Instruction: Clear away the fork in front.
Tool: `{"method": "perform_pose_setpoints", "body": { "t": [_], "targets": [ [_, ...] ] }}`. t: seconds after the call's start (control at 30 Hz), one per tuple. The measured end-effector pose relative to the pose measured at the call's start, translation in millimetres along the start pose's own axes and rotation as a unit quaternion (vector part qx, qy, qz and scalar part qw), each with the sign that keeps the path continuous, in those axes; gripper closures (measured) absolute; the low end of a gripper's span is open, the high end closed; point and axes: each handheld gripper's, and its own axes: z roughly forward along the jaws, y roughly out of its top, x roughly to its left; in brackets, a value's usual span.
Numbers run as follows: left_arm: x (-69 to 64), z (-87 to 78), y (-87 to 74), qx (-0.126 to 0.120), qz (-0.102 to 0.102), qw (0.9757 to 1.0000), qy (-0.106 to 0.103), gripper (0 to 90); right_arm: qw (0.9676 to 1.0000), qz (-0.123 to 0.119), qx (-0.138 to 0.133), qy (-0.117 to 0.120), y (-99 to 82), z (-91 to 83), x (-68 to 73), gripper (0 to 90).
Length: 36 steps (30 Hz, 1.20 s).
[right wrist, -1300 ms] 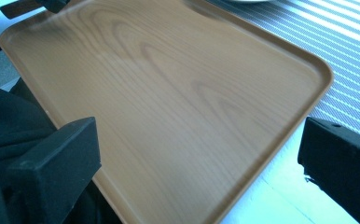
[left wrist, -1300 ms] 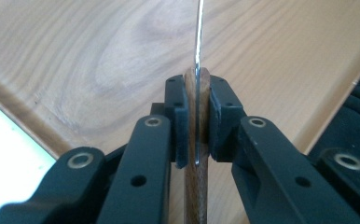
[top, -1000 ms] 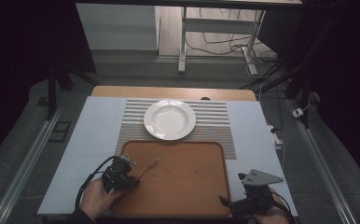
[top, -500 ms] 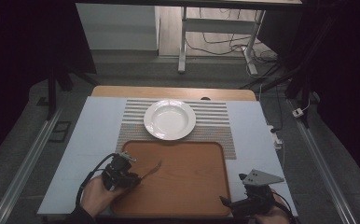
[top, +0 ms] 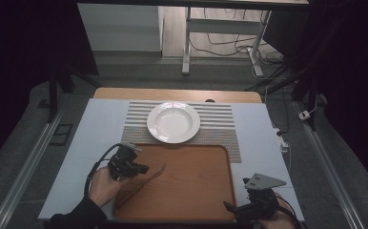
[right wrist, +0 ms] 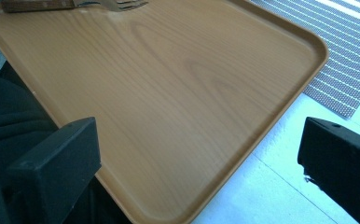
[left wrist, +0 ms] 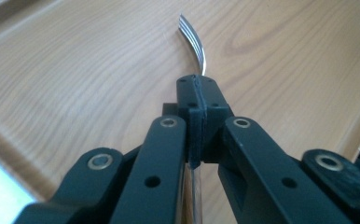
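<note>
A fork point(top: 149, 176) with a wooden handle lies slanted across the left part of the wooden tray point(top: 191, 188). My left gripper point(top: 143, 168) is shut on the fork's metal neck, its jaws having just been closing on it. In the left gripper view the tines point(left wrist: 193, 39) stick out past the closed gripper point(left wrist: 199, 88) over the tray point(left wrist: 75, 70). My right gripper point(top: 232, 209) stands open at the tray's near right corner with nothing between its jaws. From the right gripper view the fork point(right wrist: 117, 4) lies at the far side of the tray point(right wrist: 169, 93).
A white plate point(top: 173, 121) sits on a striped placemat point(top: 220, 119) just beyond the tray. The placemat point(right wrist: 346, 70) also borders the tray in the right gripper view. The pale table top point(top: 101, 129) extends to both sides.
My left gripper has shifted a little to the right over the tray's left edge, and the fork now angles out in front of it. The right gripper has stayed put.
</note>
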Motion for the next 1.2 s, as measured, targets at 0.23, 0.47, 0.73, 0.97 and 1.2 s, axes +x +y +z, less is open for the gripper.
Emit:
{"method": "perform_pose_setpoints", "body": {
  "t": [0.23, 0.47, 0.73, 0.97, 1.2],
  "targets": [
    [8.1, 19.0, 11.6, 0.017, -0.001, 0.9998, -0.008, 88.8, 1.0000, -0.003, 0.008, -0.001, 0.5, 1.7, 0.5, 0.0],
    [2.1, 39.9, 21.4, 0.046, 0.008, 0.9989, -0.006, 88.9, 0.9999, -0.002, 0.011, 0.000, 0.6, 2.2, 0.3, 0.0],
    [-40.6, 52.6, 28.2, 0.067, 0.079, 0.9944, -0.018, 88.8, 0.9999, -0.004, 0.010, 0.001, 0.3, 1.8, 0.5, 0.0],
    [-46.8, 53.4, 24.6, 0.070, 0.085, 0.9927, -0.049, 88.8, 0.9999, -0.002, 0.011, 0.001, 0.5, 2.0, 0.3, 0.0],
    [-46.7, 58.8, 16.2, 0.092, 0.083, 0.9916, -0.038, 88.8, 0.9999, -0.002, 0.010, 0.004, 0.3, 1.4, 0.0, 0.0]
  ]
}}
